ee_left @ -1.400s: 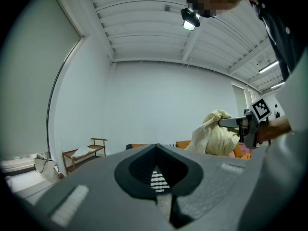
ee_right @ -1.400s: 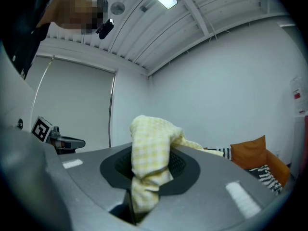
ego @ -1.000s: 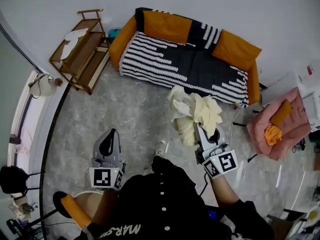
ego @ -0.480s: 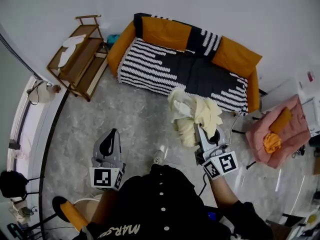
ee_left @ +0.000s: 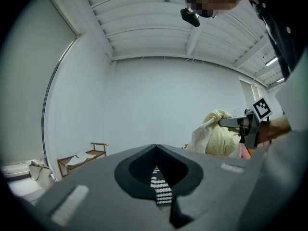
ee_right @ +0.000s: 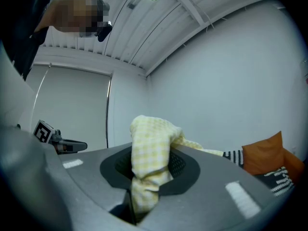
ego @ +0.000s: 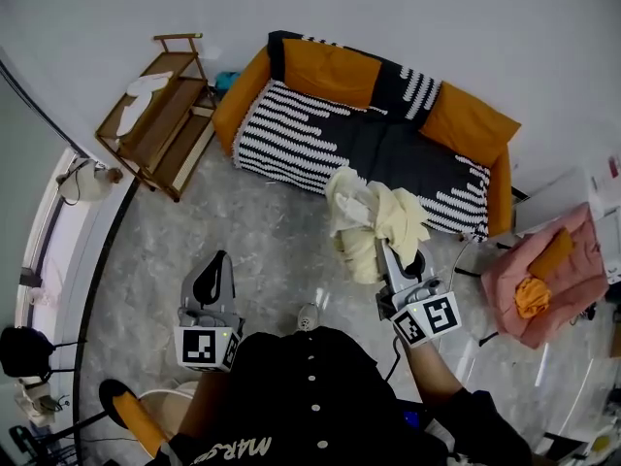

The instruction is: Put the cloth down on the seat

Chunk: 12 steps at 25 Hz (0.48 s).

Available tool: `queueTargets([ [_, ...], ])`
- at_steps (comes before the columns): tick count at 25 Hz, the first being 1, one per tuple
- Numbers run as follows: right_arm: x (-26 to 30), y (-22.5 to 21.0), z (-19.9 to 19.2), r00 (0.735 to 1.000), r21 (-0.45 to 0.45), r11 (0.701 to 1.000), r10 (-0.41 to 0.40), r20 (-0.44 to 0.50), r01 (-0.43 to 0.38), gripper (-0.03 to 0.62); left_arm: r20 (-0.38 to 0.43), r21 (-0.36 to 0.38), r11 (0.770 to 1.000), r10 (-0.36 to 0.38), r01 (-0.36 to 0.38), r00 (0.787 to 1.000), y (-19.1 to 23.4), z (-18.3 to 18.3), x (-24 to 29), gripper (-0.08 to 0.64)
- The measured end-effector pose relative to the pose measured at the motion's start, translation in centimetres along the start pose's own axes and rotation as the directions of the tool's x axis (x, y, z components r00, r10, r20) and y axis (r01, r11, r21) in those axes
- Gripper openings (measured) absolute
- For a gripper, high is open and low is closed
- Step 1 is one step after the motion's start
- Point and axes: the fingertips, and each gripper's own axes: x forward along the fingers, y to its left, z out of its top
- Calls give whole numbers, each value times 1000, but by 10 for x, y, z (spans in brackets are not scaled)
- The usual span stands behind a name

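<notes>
Change: over the last 1 s neither tool has moved in the head view. The sofa [ego: 291,76] has slid slightly down and right, and the pink-covered chair [ego: 558,260] has drifted toward the right edge. I judge that the person has turned or stepped a little toward the sofa.
Cloth: the pale yellow checked cloth [ego: 374,223] is a loose bunch in the air over the grey marbled floor [ego: 252,231]. Its top overlaps the sofa's front edge in the head view. It is not on the seat.
Right tool: the right tool [ee_right: 137,208] is pinching 1 gathered fold of the cloth, and the rest spills up and over the jaws.
Left tool: the left tool [ego: 214,264] has its jaws pressed together but for a thin slit. It carries nothing and sits low at the person's left, well apart from the cloth.
Seat: the sofa seat [ego: 388,149] has a black-and-white striped cover and orange cushions behind. Nothing lies on it.
Meaning: this looks like the carry stage, with the release not yet begun.
Next: the right tool likely needs to get over the striped cover, drop low and then spread.
Risk: letting go early could leave the bunch on the floor or hanging off the front edge.
</notes>
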Motion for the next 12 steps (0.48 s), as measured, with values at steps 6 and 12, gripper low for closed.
queueTargets([
  [6, 8, -12, -6, 1000, 10, 1000, 8, -9, -8, 112, -25, -9, 1000, 10, -10, 1000, -7, -10, 9, 0],
  [12, 18, -18, -7, 1000, 3, 1000, 12, -17, -12, 112, -33, -15, 1000, 9, -9, 999, -2, -16, 20, 0],
])
